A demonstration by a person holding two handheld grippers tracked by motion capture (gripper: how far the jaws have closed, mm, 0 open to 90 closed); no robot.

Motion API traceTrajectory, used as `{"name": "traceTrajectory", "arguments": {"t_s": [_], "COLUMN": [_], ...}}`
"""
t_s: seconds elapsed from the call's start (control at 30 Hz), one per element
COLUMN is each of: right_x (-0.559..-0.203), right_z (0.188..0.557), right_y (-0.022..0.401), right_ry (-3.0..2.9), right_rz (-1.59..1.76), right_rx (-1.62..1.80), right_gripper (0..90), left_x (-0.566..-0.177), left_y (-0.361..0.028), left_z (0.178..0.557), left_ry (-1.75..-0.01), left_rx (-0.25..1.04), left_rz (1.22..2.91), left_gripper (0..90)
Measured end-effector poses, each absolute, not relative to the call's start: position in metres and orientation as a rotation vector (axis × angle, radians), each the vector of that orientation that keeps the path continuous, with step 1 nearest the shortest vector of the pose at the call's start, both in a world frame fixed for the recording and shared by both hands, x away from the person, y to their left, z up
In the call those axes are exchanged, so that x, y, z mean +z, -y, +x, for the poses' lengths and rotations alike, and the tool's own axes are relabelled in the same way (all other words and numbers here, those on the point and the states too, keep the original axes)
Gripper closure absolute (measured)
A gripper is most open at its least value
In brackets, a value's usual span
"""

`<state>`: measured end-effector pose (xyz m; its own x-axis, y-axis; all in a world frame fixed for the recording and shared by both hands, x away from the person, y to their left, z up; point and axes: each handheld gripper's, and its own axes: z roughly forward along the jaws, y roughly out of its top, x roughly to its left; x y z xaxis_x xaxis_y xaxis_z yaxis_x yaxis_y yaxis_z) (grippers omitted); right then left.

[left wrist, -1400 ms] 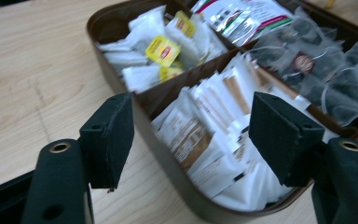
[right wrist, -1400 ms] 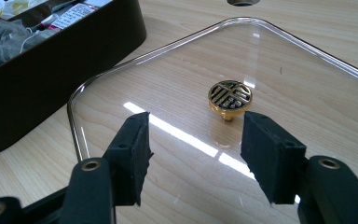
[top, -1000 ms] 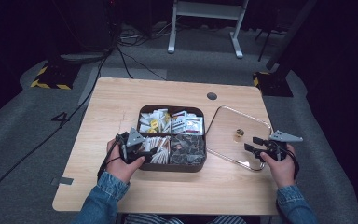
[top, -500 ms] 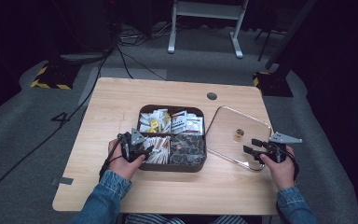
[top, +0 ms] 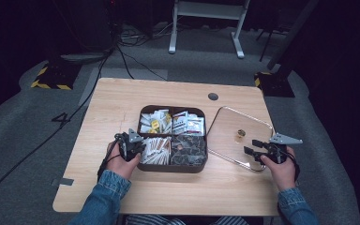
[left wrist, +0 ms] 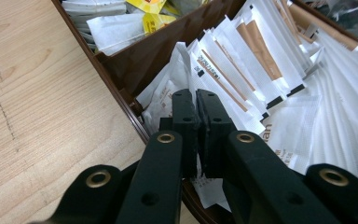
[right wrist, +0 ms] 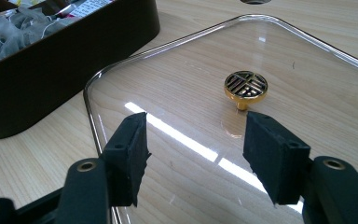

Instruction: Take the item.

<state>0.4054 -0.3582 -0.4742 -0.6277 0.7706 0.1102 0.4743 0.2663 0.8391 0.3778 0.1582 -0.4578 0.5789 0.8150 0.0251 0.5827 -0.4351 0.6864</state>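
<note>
Since the earlier frame, the left gripper [left wrist: 196, 100] has drawn its jaws together; they have just been closing, and now stand pressed almost flat against each other at the near-left compartment of the dark brown four-part box [top: 143, 165]. A thin white paper sachet [left wrist: 192, 70] from the pile of white-and-brown sachets [top: 155, 149] sits pinched between the pads, its edge showing in the narrow slit between them and its top rising just beyond the tips. That compartment lies directly under and ahead of this gripper, hard against the box's wall beside the pale wooden table [top: 112, 108]. Well apart on the other side, the right gripper [right wrist: 193, 144] hangs with its jaws spread over the clear glass lid [right wrist: 307, 60], nothing between them; the lid's round gold knob [right wrist: 245, 86] stands just beyond the tips.
</note>
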Motion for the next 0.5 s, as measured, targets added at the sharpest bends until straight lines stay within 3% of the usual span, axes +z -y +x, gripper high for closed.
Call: {"name": "traceTrajectory", "arguments": {"t_s": [0.5], "right_x": [-0.476], "right_z": [0.408], "right_y": [0.358], "right_ry": [-2.227], "right_rz": [1.138], "right_rx": [1.295], "right_gripper": [40.8], "left_x": [-0.438], "left_y": [-0.167], "left_z": [0.369], "left_ry": [-1.056], "left_rx": [0.399], "left_rz": [2.038], "left_gripper": [88.5]}}
